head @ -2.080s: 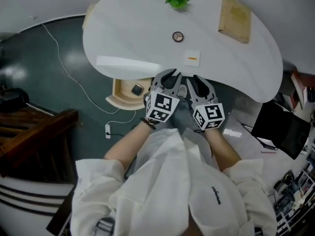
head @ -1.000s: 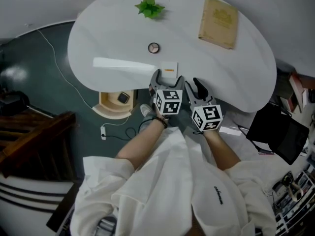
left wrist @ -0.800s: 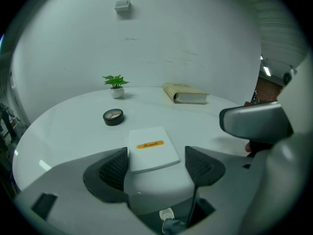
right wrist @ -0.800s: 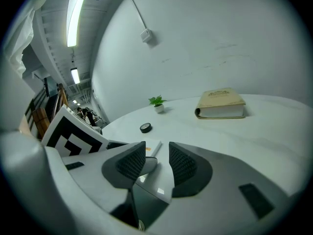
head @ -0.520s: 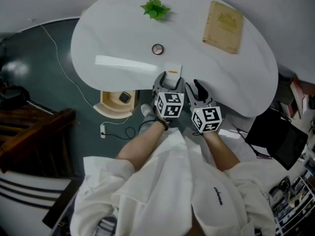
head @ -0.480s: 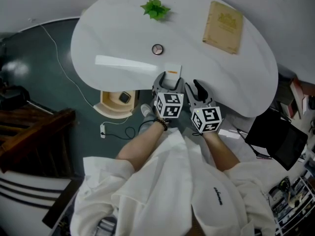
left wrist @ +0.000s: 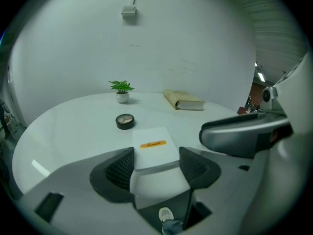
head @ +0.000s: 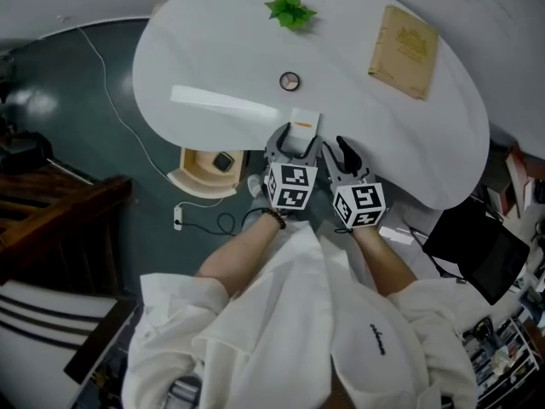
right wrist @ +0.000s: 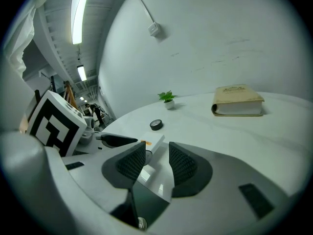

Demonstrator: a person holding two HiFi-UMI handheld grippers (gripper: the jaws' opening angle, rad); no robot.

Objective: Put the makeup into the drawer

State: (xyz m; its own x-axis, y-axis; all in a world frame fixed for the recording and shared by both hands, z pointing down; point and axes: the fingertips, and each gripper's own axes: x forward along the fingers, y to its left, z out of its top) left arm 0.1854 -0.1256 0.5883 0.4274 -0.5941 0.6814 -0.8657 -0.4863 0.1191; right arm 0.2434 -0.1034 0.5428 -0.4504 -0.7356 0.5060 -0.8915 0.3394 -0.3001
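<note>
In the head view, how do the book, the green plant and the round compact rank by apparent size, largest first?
1. book
2. green plant
3. round compact

The plant stands farthest from the camera, but the order is clear.

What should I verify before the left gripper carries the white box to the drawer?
1. Small white rectangular box with orange label sits between the pads of the left gripper, both touching: ok.
2. Wooden drawer open: ok.
3. Free room beside the dark square case inside it: ok.
4. Right gripper empty, jaws apart: ok.
5. Box lifted off the white oval table: cannot tell.
6. Round dark compact stored: not ok, on table.
</note>
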